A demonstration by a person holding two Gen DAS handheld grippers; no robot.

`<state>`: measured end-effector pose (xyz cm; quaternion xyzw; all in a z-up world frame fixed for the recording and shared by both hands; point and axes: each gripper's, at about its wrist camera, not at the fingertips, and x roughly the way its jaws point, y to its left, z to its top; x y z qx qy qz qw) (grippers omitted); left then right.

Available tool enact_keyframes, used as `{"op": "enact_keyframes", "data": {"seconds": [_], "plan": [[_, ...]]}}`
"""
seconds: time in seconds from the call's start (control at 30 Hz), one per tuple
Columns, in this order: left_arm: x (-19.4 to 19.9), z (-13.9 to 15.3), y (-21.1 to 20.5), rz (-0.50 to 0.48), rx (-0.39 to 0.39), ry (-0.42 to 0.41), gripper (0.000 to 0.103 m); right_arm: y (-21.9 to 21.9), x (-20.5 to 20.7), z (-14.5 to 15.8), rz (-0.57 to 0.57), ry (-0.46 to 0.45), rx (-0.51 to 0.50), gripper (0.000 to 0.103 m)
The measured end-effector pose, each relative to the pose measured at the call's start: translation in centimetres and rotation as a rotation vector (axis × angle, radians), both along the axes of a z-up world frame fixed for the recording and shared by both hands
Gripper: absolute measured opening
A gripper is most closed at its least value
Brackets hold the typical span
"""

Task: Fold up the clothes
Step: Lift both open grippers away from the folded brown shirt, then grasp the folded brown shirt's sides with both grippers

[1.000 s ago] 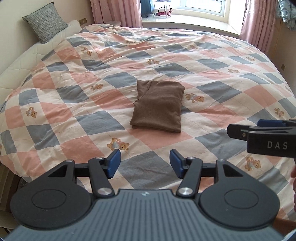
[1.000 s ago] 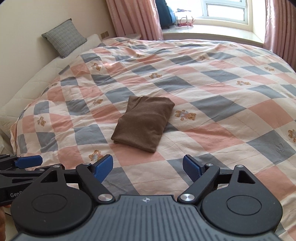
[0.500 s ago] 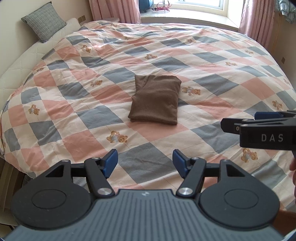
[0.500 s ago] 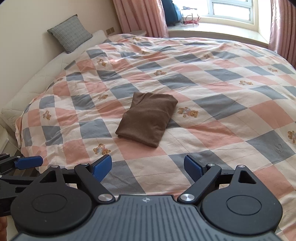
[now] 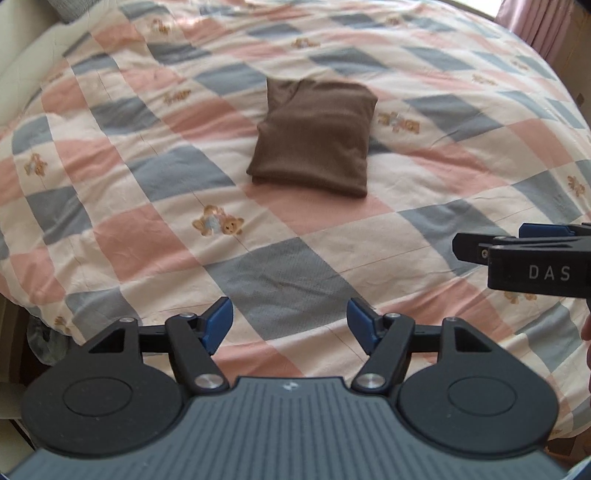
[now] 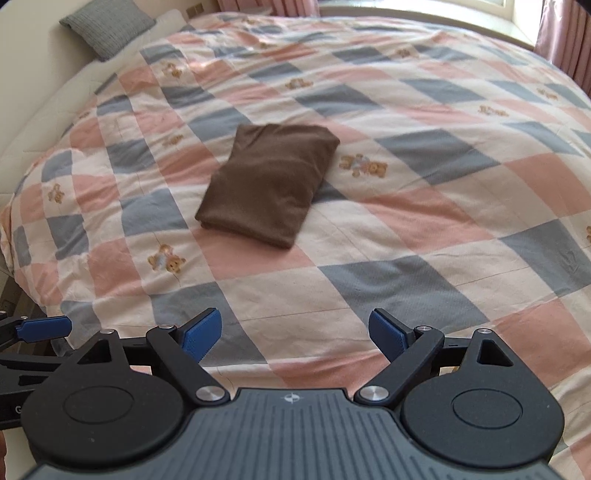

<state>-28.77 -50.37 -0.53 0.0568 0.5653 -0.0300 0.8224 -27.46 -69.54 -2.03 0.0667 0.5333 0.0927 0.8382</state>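
A brown garment (image 5: 314,136) lies folded into a neat rectangle in the middle of the bed; it also shows in the right wrist view (image 6: 267,181). My left gripper (image 5: 290,325) is open and empty above the bed's near edge, well short of the garment. My right gripper (image 6: 295,338) is open and empty, also near the bed's front edge. The right gripper shows from the side at the right in the left wrist view (image 5: 524,251). The left gripper's blue fingertip (image 6: 46,326) shows at the left edge of the right wrist view.
The bed has a checked pink, grey and cream quilt (image 6: 424,184) with teddy bear prints. A grey cushion (image 6: 107,24) sits on the white headboard ledge at the far left. Pink curtains (image 6: 569,37) hang at the far right.
Both grippers have tilted down and moved closer to the bed, so the garment looks larger. Both stay open. The garment has not moved.
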Motion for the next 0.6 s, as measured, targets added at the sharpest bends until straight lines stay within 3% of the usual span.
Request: {"op": "enact_keyframes", "data": {"seconds": [0.47,0.53,0.6], "plan": [[9.8,-3.7,2.2,0.025,-0.05,0.069,0.068,2.5,9.5,-3.2,0.033,0.072,-0.048,0.089],[11.9,-4.6,3.1,0.063,-0.134,0.097,0.07,2.5,10.8,-3.8,0.026,0.09,-0.05,0.089],[13.6,-6.1,5.0,0.157,-0.31,0.137,0.074,2.2,11.8,-4.6,0.011,0.112,-0.053,0.089]]}}
